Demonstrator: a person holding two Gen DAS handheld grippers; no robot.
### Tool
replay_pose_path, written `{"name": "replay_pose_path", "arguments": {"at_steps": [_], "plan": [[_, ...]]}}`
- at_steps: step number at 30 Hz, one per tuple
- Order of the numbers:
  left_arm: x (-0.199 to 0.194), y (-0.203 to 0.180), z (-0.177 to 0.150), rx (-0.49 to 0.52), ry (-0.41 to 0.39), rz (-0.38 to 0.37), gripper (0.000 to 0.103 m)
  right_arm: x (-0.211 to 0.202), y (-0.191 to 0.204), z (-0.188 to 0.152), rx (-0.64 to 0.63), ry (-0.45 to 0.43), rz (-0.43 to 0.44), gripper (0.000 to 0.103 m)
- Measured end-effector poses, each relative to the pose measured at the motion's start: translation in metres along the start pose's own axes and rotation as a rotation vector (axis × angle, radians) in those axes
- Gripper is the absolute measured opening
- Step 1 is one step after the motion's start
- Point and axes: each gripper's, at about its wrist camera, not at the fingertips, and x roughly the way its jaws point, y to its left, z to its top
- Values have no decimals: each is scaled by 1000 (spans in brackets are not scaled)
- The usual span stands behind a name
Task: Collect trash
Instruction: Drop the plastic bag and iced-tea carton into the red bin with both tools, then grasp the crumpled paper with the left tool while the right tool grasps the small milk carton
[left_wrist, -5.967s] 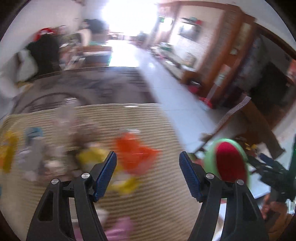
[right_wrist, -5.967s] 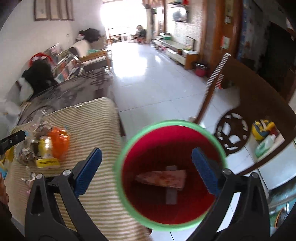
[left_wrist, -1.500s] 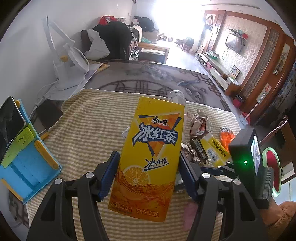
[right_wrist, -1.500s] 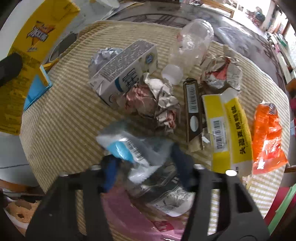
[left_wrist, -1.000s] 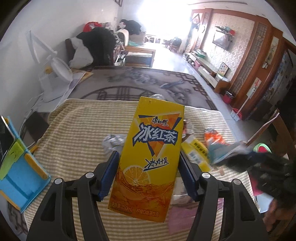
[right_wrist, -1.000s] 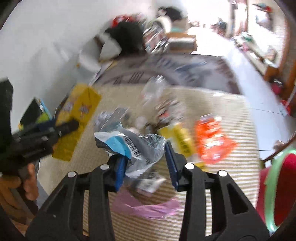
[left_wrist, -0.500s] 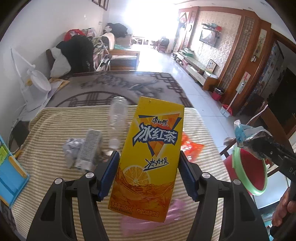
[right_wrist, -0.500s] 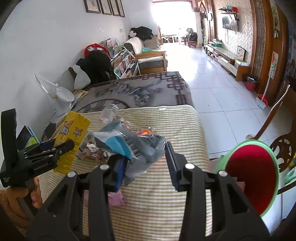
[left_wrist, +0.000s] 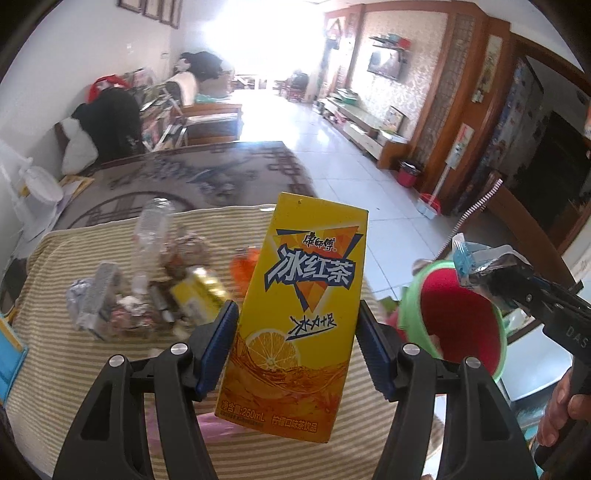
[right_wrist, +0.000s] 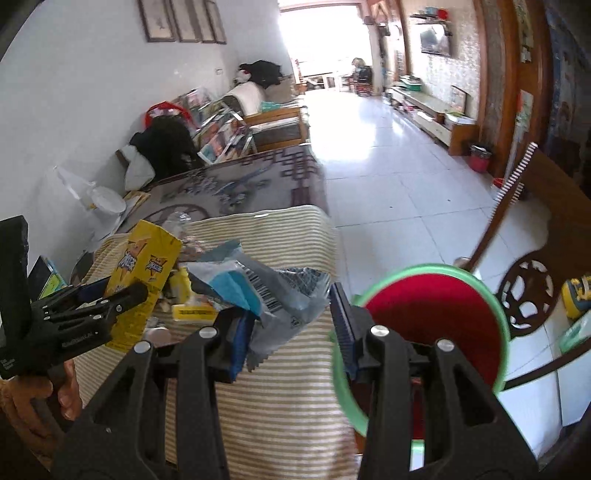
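My left gripper (left_wrist: 295, 345) is shut on a yellow iced-tea carton (left_wrist: 299, 310) and holds it upright above the striped tablecloth (left_wrist: 70, 365). The carton also shows in the right wrist view (right_wrist: 144, 280). My right gripper (right_wrist: 291, 325) is shut on a crumpled silver and blue wrapper (right_wrist: 266, 291), also seen in the left wrist view (left_wrist: 480, 264) just above the bin. The red bin with a green rim (right_wrist: 436, 328) stands beside the table's right edge, seen too in the left wrist view (left_wrist: 461, 317). More trash (left_wrist: 147, 291) lies on the cloth: a clear bottle, a grey carton, crumpled wrappers, an orange bag.
A blue stand (left_wrist: 9, 354) sits at the table's left edge. A pink wrapper (left_wrist: 221, 432) lies under the carton. A dark wooden chair (right_wrist: 532, 266) stands right of the bin. A patterned table (left_wrist: 192, 173) lies beyond, and tiled floor (right_wrist: 388, 184) stretches back.
Both grippers have swung right toward the bin. The right gripper now holds the wrapper close over the bin's rim. The carton stays gripped in the left.
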Motion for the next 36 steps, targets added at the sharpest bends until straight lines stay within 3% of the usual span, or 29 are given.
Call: {"name": "replay_pose_path", "arguments": {"at_steps": [13, 19, 20, 21, 22, 23, 30, 36], "plan": [[49, -121, 7, 191, 110, -256, 61, -19, -106, -17, 169, 10, -196, 40], [62, -161, 9, 252, 147, -313, 62, -18, -132, -24, 220, 30, -230, 41], [64, -166, 9, 263, 149, -309, 70, -18, -135, -25, 224, 32, -238, 46], [64, -167, 9, 268, 150, -302, 76, -17, -136, -25, 229, 33, -254, 60], [65, -168, 10, 268, 139, -292, 83, -18, -137, -24, 233, 29, -263, 66], [64, -166, 10, 265, 131, -290, 83, -19, -139, -24, 236, 22, -269, 72], [57, -134, 16, 196, 108, -251, 83, -14, -132, -14, 236, -3, -259, 80], [51, -76, 21, 112, 77, -153, 83, 8, -102, -5, 199, 10, -204, 83]]}}
